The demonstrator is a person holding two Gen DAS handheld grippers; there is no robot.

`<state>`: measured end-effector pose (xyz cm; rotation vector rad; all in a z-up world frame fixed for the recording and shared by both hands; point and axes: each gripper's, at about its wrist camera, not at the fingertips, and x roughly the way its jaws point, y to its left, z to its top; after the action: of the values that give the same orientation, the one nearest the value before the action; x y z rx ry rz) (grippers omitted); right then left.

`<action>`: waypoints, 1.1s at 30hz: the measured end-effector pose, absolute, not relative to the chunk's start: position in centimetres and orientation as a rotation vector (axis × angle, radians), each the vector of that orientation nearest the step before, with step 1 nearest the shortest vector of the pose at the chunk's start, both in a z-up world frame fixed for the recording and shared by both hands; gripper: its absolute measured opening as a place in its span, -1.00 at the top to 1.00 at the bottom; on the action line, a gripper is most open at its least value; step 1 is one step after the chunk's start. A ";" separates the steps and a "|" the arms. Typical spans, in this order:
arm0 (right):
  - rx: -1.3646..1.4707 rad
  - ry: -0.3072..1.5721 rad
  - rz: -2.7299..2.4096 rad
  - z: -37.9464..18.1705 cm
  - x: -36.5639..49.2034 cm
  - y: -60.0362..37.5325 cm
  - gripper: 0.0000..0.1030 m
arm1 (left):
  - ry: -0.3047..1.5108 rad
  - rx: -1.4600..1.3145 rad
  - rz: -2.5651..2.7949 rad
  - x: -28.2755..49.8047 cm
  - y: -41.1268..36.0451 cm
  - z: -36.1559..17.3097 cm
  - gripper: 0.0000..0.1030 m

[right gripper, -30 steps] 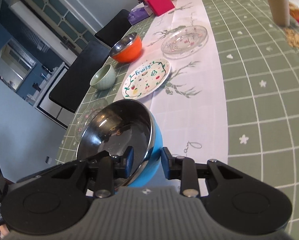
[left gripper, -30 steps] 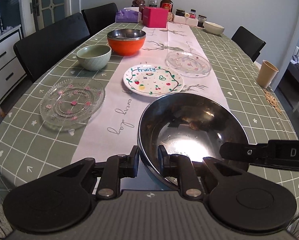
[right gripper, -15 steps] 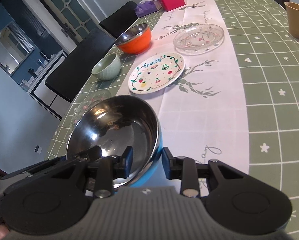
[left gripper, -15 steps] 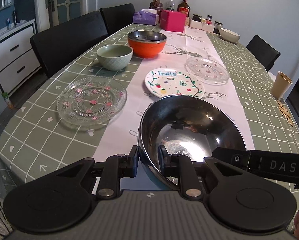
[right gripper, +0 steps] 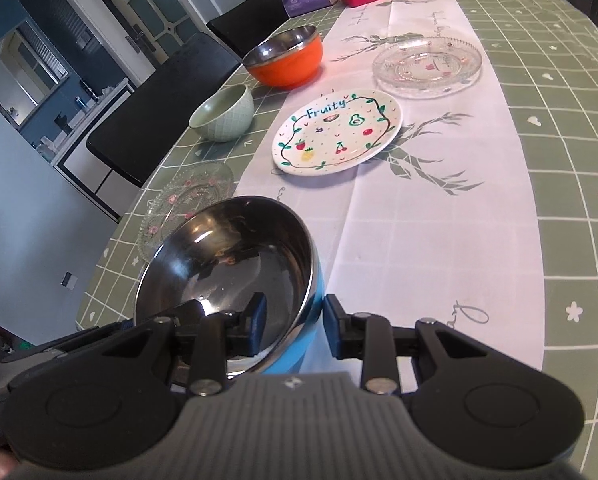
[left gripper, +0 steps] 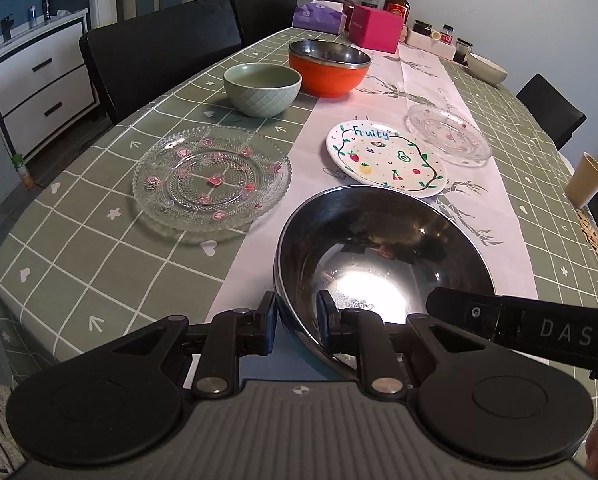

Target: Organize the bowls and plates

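Both grippers are clamped on the rim of one steel-lined blue bowl [left gripper: 383, 256] at the near end of the table [left gripper: 99, 248].

The left gripper [left gripper: 296, 314] is pinched over the bowl's left rim, one finger outside and one inside; the right gripper [right gripper: 293, 322] is closed on the opposite rim in the same way, and its black body is seen reaching in from the right in the left view. The bowl's mirror-smooth inside is shown by both cameras, but its matte blue outer wall only by the right one. A beaded clear glass plate [left gripper: 211, 180] with pink flowers is seen whole in the left view. Beyond lie a glossy white "Fruity" plate [right gripper: 339, 132], a second glass plate [right gripper: 427, 66], a quilted green ceramic bowl [left gripper: 262, 89] and an orange steel-lined bowl [left gripper: 329, 67].
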<state>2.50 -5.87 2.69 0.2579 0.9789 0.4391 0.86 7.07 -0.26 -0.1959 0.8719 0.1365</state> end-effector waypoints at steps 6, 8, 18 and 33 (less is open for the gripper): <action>0.243 0.971 0.445 2.6 2.6 -5.4 0.39 | 0.849 -0.205 0.142 0.8 7.2 -0.5 0.49; 0.236 0.966 0.442 2.6 2.6 -5.3 0.38 | 0.833 -0.195 0.141 0.7 7.1 -0.4 0.48; 0.226 0.946 0.452 2.5 2.6 -4.4 0.37 | 0.780 -0.184 0.167 0.6 7.9 -0.1 0.00; 0.148 0.836 0.409 4.7 2.4 -4.6 -0.36 | 0.650 -0.135 0.170 -0.4 8.1 2.4 -0.38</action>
<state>2.41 -4.59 4.75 0.1476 0.8355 0.4086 -0.38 8.14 2.42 -0.1351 0.6504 0.1701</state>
